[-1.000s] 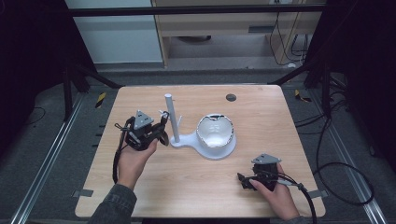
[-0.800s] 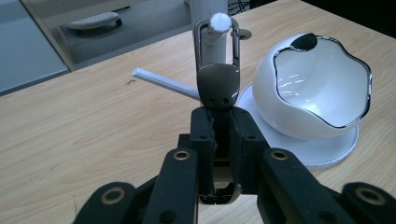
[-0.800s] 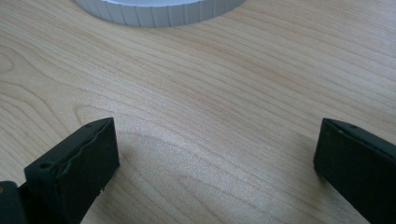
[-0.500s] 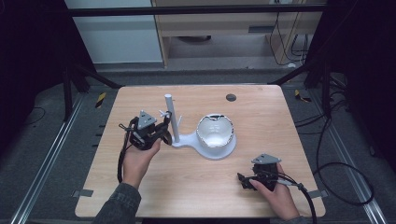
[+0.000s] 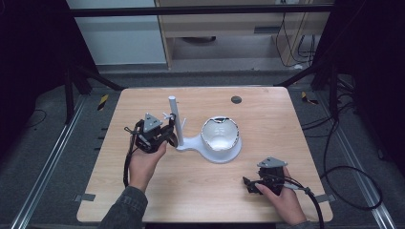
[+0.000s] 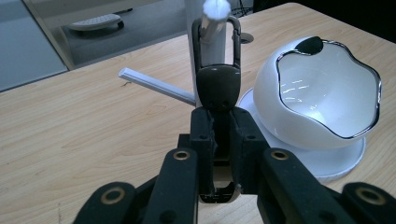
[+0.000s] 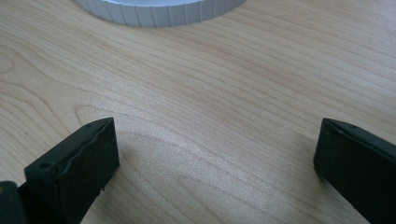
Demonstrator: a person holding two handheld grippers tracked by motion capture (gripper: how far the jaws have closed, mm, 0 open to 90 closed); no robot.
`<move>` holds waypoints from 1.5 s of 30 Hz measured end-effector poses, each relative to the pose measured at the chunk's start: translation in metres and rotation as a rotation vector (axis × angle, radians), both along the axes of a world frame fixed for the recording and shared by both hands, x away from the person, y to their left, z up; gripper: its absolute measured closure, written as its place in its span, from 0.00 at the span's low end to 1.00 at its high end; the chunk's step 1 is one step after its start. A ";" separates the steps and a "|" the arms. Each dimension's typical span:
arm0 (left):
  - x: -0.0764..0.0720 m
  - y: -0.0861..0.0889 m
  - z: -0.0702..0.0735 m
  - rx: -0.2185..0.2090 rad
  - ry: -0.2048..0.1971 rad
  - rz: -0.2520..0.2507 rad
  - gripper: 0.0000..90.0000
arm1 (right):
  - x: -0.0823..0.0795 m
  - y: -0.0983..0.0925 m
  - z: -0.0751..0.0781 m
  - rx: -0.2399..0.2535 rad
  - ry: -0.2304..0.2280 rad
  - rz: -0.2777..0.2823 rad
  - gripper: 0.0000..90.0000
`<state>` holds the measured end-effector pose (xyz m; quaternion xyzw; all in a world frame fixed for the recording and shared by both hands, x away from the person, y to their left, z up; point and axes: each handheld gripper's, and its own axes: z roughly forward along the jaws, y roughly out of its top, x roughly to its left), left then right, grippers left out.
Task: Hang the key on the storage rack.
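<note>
A dark key clip (image 6: 217, 79), like a small metal loop with a black tab, is being held tight between the jaws of the left gripper (image 6: 218, 135), which are closed on the tab. In the left gripper view, near the top middle, the loop of the clip is being slipped around a small white peg (image 6: 214, 16) that sticks out from the white stand (image 5: 173, 119). In the high view the left gripper (image 5: 154, 134) is being seen left of the middle, and it is being brought closer to the stand than it was a second ago, when it was a little farther to the left and higher in the frame. So the clip is being hung on the peg now, or is very close to being hung; whether the loop is fully resting on the peg cannot be told. A white bowl with a shiny rim (image 5: 219, 134) is being kept on the round base of the stand, just right of the post. The right gripper (image 5: 260, 182) is being rested on the wooden table (image 5: 267, 119) at the lower right of the high view, in the same spot as before. Its jaws are being held wide apart with nothing between them, and only bare wood is being seen there. Next, the clip probably needs to be let go gently so it stays hanging.
</note>
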<state>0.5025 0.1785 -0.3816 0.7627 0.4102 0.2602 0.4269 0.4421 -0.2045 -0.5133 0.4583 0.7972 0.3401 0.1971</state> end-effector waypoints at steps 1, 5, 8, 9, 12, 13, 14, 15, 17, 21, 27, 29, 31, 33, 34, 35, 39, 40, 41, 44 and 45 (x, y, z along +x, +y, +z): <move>0.000 0.000 0.000 -0.001 0.000 0.000 0.89 | 0.000 0.000 0.000 0.000 0.000 0.001 0.01; 0.002 -0.001 -0.001 -0.006 -0.003 0.004 0.89 | 0.000 0.000 0.000 0.000 0.000 0.000 0.01; 0.003 -0.002 -0.003 -0.013 -0.004 0.005 0.89 | 0.000 0.000 0.000 0.000 0.000 0.000 0.01; 0.003 -0.003 -0.003 -0.009 -0.008 0.005 0.89 | 0.000 0.000 0.000 0.000 0.000 0.000 0.01; 0.004 -0.003 -0.004 -0.014 -0.010 0.007 0.89 | 0.000 0.000 0.000 0.000 0.000 0.000 0.01; 0.004 -0.003 -0.004 -0.013 -0.011 0.010 0.89 | 0.000 0.000 0.000 0.000 0.000 0.000 0.01; 0.004 -0.003 -0.004 -0.014 -0.011 0.010 0.89 | 0.000 0.000 0.000 0.000 0.000 0.000 0.01; 0.004 -0.003 -0.005 -0.014 -0.011 0.011 0.89 | 0.000 0.000 0.000 0.000 0.000 0.000 0.01; 0.005 -0.003 -0.005 -0.015 -0.012 0.011 0.89 | 0.000 0.000 0.000 0.000 0.000 0.000 0.01; 0.006 -0.004 -0.005 -0.016 -0.014 0.013 0.89 | 0.000 0.000 0.000 0.000 0.000 0.000 0.01; 0.007 -0.005 -0.007 -0.021 -0.016 0.016 0.89 | 0.000 0.000 0.000 -0.001 0.000 -0.001 0.01; 0.007 -0.005 -0.007 -0.022 -0.014 0.013 0.89 | 0.000 0.000 0.000 -0.001 0.000 -0.001 0.01; 0.008 -0.005 -0.008 -0.029 -0.015 0.015 0.89 | 0.000 0.000 0.000 -0.001 0.000 -0.001 0.01; 0.009 -0.005 -0.008 -0.036 -0.012 0.011 0.89 | 0.000 0.000 0.000 0.000 0.000 0.001 0.01; 0.009 -0.005 -0.008 -0.035 -0.011 0.007 0.89 | 0.000 0.000 0.000 -0.001 0.000 -0.001 0.01; 0.009 -0.005 -0.008 -0.033 -0.010 0.005 0.89 | 0.000 0.000 0.000 -0.001 0.000 -0.001 0.00; 0.008 -0.003 -0.007 -0.027 -0.011 0.006 0.88 | 0.000 0.000 0.000 -0.001 0.000 -0.001 0.01; 0.008 -0.002 -0.006 -0.022 -0.011 0.005 0.88 | 0.000 0.000 0.000 -0.001 0.000 -0.001 0.01; 0.007 -0.002 -0.006 -0.021 -0.012 0.006 0.88 | 0.000 0.000 0.000 -0.001 0.000 -0.001 0.01; 0.006 -0.001 -0.005 -0.023 -0.011 0.004 0.88 | 0.000 0.000 0.000 -0.001 0.000 -0.001 0.01; 0.005 0.000 -0.004 -0.024 -0.011 0.003 0.88 | 0.000 0.000 0.000 -0.001 0.000 -0.001 0.01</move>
